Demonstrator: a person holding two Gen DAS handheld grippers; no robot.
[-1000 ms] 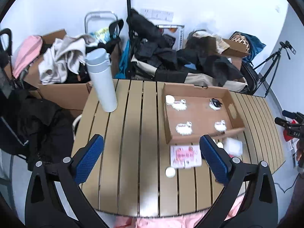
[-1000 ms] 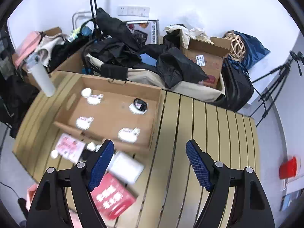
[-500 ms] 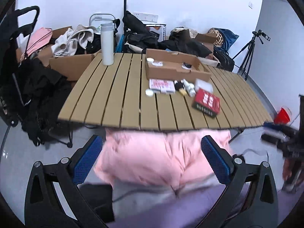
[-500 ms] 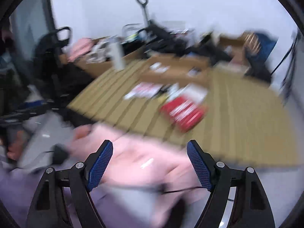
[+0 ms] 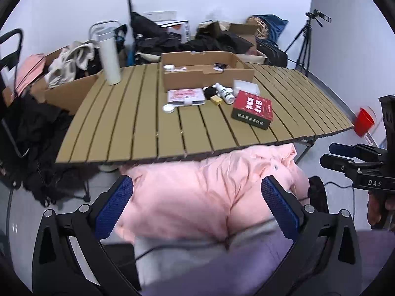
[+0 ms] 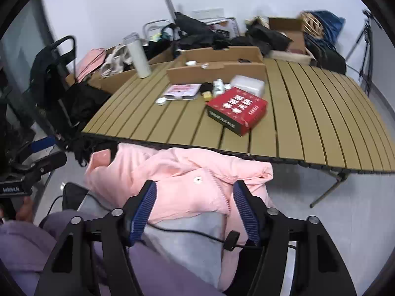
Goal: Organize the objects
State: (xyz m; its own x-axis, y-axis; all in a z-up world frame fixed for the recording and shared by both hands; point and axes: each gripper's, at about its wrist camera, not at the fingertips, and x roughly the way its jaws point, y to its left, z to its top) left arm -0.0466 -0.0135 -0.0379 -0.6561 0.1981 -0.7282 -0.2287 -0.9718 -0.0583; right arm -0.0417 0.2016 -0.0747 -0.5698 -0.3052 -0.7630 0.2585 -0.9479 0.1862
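Cardboard tray (image 5: 207, 74) behind booklet (image 5: 186, 96); box (image 5: 252, 109) right; flask (image 5: 109, 59) far left.

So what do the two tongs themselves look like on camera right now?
Both the left tongs and the right tongs are built alike: black angular linkage arms with silver screws, ending in blue textured pads. A thin black cable with a small connector runs across below the right pair.
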